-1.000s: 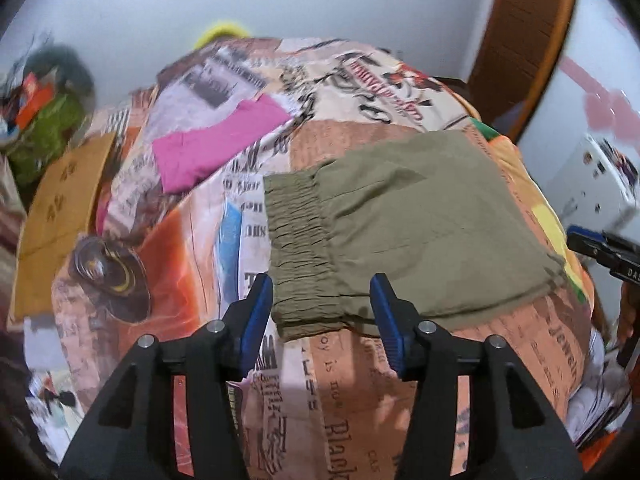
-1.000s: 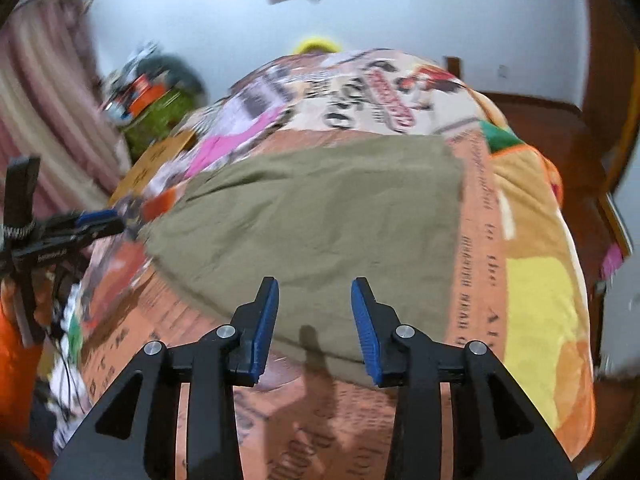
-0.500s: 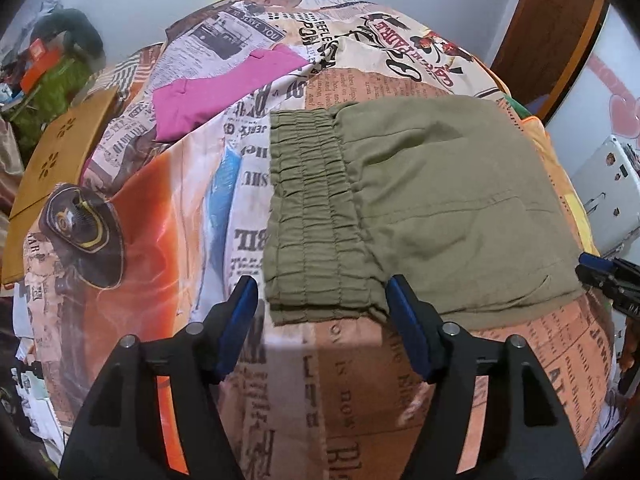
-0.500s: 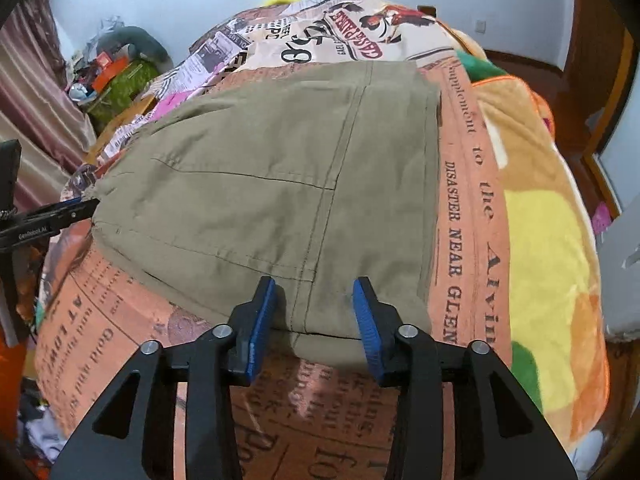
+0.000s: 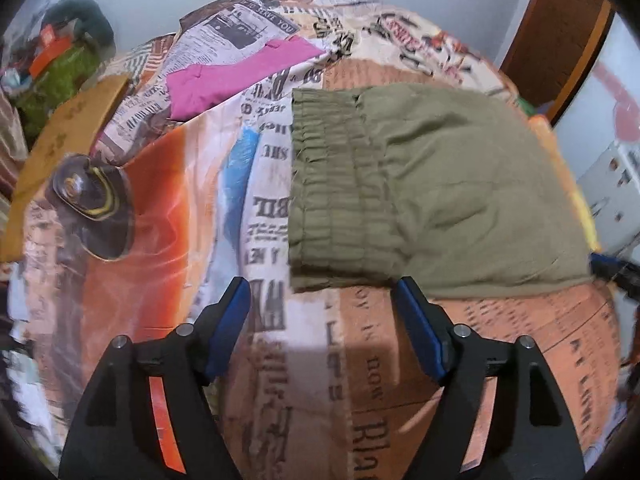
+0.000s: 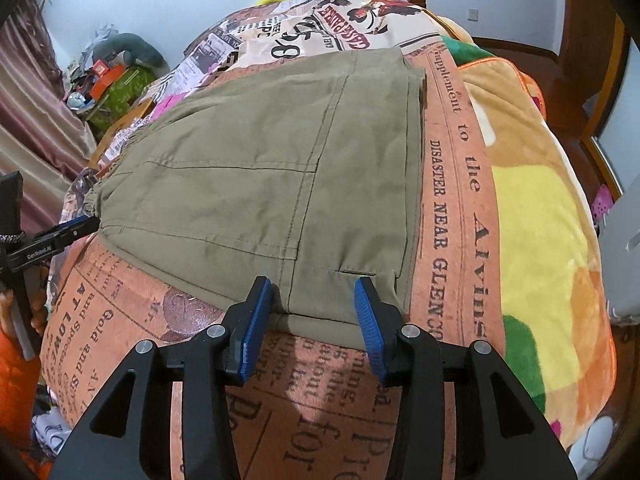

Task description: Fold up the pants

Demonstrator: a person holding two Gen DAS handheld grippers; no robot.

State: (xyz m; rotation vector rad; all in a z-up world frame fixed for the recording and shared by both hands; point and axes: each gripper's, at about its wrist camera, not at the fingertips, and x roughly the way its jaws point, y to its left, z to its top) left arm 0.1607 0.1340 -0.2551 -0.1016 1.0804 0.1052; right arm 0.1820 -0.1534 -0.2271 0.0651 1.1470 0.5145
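Pants: olive pants (image 5: 460,184) lay folded and flat on the bed, a broad rectangle of matte woven cloth, with the gathered, ribbed elastic waistband (image 5: 332,200) at its left end in the left wrist view.
Seams: the right wrist view showed stitched pocket lines and a long straight seam across the pants (image 6: 256,184), lightly creased.
Left gripper: the left gripper (image 5: 322,300) had its blue-padded jaws spread wide and just been opening further; the near corner of the waistband sat at the mouth between them, pads not pressing it.
Right gripper: the right gripper (image 6: 314,300) stood partly spread, jaws just been opening a little; the near hem of the pants lay between the pads, and no pinch showed.
Bedspread: a newspaper-print bedspread (image 5: 360,380) in orange, cream and blue, soft and rumpled, carried the pants.
Blanket: a fuzzy blanket (image 6: 532,220) in yellow, orange and green lay just beside the pants' right edge.
Pink garment: a flat pink garment (image 5: 236,76) lay well apart, beyond the waistband.
Hard to make out: the left wrist view was smeared by blur at its edges; the pile of clutter (image 6: 112,80) by the wall could not be sorted out.
Cut off: only the tip of the right gripper showed at the frame's right edge in the left wrist view; the fisheye rim darkened every corner.
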